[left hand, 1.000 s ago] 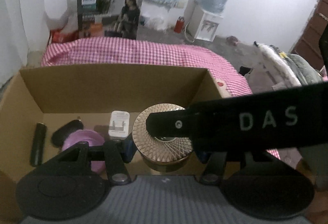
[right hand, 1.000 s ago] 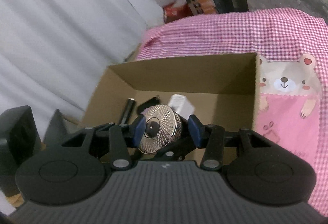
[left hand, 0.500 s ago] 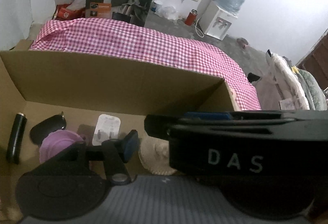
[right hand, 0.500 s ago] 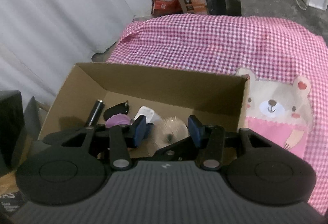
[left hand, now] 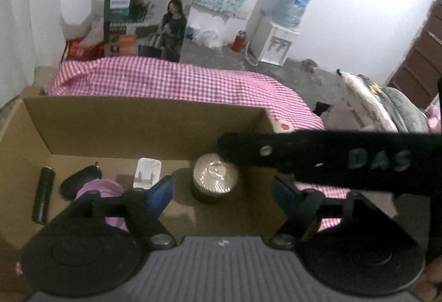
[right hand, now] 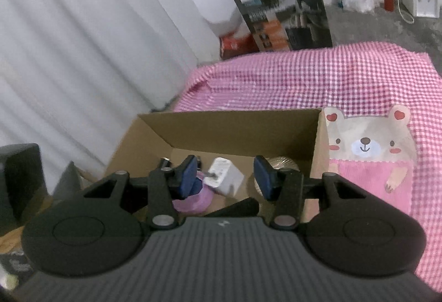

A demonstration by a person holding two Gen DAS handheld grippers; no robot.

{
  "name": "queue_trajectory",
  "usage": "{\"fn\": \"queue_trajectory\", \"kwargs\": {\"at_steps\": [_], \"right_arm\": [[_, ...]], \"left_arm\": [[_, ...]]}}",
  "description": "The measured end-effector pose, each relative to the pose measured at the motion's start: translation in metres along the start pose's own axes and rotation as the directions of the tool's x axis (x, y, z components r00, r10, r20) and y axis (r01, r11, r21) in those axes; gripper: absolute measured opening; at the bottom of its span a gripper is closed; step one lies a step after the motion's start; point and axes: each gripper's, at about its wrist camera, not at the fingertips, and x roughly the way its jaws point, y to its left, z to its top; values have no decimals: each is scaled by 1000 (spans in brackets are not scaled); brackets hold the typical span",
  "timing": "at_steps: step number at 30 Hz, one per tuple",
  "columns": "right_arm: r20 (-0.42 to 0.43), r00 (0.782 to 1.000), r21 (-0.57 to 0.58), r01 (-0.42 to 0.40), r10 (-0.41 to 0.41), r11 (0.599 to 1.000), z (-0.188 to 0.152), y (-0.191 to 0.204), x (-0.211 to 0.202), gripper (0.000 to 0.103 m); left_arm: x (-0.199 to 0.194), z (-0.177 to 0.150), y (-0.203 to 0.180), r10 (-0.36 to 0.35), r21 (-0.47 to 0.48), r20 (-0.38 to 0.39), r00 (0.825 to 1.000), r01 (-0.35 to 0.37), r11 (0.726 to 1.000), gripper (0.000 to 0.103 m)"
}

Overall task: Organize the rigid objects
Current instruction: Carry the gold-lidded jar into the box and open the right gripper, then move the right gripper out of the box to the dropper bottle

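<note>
Over the cardboard box (left hand: 143,125), left hand-held gripper (left hand: 221,191) has jaws opening, wide apart, nothing between the pads. Round gold-lidded jar (left hand: 214,177) stands upright on the box floor just beyond them, at the right end near the side wall. Right hand-held gripper (right hand: 225,177) hovers above the same box, jaws at a moderate gap, empty; its black finger crosses the left view just over the jar. Rest of the box, going left: white plug adapter (left hand: 146,173), purple lid (left hand: 100,190), black key fob (left hand: 80,180), black cylinder (left hand: 42,197), all apart from the jar. Box sits on a bed with a pink checked cover (right hand: 304,80). Step in hand looks like the release of the jar into the box. Next move likely calls for lifting both grippers clear of the box walls without knocking the jar, then going for another loose item; none is visible outside the box.
</note>
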Motion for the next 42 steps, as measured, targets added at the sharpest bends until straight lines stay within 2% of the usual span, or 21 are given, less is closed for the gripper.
{"fn": "queue_trajectory", "kwargs": {"at_steps": [3, 7, 13, 17, 23, 30, 33, 39, 42], "right_arm": [[63, 997, 11, -36, 35, 999, -16, 10, -30, 50], [161, 983, 8, -86, 84, 996, -44, 22, -75, 57], [252, 956, -34, -145, 149, 989, -103, 44, -121, 61], [258, 949, -48, -175, 181, 983, -137, 55, -128, 61], [191, 962, -67, -183, 193, 981, -171, 80, -105, 61], [70, 983, -110, -164, 172, 980, -192, 109, -60, 60], [15, 987, -146, -154, 158, 977, -189, 119, -36, 55], [-67, 990, -241, -138, 126, 961, -183, 136, 10, 38], [-91, 991, -286, -123, 101, 950, -182, 142, 28, 34]], "left_arm": [[-26, -14, -7, -6, 57, 55, 998, 3, 998, 87], [-66, -41, -15, -5, 168, 135, 991, -18, 986, 93], [-117, -93, -9, -50, 297, 167, 985, -2, 955, 95], [-139, -122, 8, -57, 310, 174, 983, 0, 951, 95], [-151, -164, 32, -41, 302, 187, 981, -18, 953, 95], [-120, -199, 47, -20, 320, 138, 990, -25, 947, 95], [-106, -207, 54, -6, 317, 129, 992, -36, 948, 94], [-82, -217, 63, 30, 328, 135, 990, -73, 942, 86], [-73, -219, 69, 19, 319, 125, 992, -58, 946, 85]]}}
